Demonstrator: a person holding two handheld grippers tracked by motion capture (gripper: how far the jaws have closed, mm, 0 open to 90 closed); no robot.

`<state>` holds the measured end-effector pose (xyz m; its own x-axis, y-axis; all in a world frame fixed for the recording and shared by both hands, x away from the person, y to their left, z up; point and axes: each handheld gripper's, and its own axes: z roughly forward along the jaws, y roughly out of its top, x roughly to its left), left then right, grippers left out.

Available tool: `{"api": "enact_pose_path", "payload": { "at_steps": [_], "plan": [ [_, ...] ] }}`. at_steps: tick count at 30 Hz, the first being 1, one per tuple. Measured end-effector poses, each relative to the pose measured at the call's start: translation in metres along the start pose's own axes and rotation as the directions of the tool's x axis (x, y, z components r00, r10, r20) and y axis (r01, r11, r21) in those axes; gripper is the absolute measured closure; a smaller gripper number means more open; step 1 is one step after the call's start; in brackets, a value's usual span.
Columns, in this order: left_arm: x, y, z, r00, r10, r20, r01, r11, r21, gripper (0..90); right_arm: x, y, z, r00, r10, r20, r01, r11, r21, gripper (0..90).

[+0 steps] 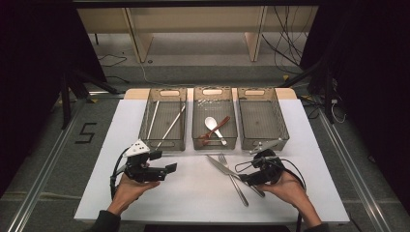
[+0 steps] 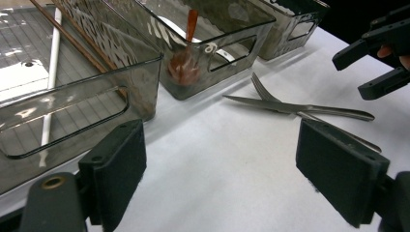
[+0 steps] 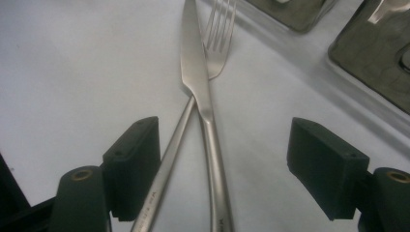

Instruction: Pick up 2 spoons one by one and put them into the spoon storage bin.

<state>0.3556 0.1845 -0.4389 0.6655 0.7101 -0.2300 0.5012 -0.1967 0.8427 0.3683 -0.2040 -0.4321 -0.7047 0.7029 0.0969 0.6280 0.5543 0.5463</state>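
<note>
On the white desk (image 1: 159, 193), a knife (image 1: 223, 167) and fork (image 1: 234, 180) lie crossed just beside the right tool (image 1: 244, 178). The left tool (image 1: 169, 170) hovers well apart. Three bins (image 1: 164, 121) stand behind; the middle one (image 1: 214, 126) holds spoons (image 1: 212, 126).

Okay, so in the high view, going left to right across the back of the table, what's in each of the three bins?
Left bin: chopsticks → middle bin: white spoon crossed with a reddish-brown spoon → right bin: nothing visible in it.
</note>
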Motion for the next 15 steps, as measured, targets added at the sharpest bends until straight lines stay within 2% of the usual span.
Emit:
{"api": "enact_pose_path", "payload": {
  "at_steps": [9, 15],
  "plan": [
    [-0.0036, -0.0045, -0.0066, 1.0000, 0.008, 0.003, -0.008, 0.9996, -0.026, 17.4, -0.0015, 0.0030, 0.0087, 0.9998, -0.021, 0.004, 0.021, 0.997, 0.070, 29.6],
    [-0.0013, -0.0086, -0.0091, 0.9999, 0.015, -0.004, -0.015, 0.9994, -0.032, 17.4, -0.0006, 0.0035, 0.0117, 0.9994, -0.029, 0.020, 0.027, 0.995, 0.092, 29.5]
  ]
}}
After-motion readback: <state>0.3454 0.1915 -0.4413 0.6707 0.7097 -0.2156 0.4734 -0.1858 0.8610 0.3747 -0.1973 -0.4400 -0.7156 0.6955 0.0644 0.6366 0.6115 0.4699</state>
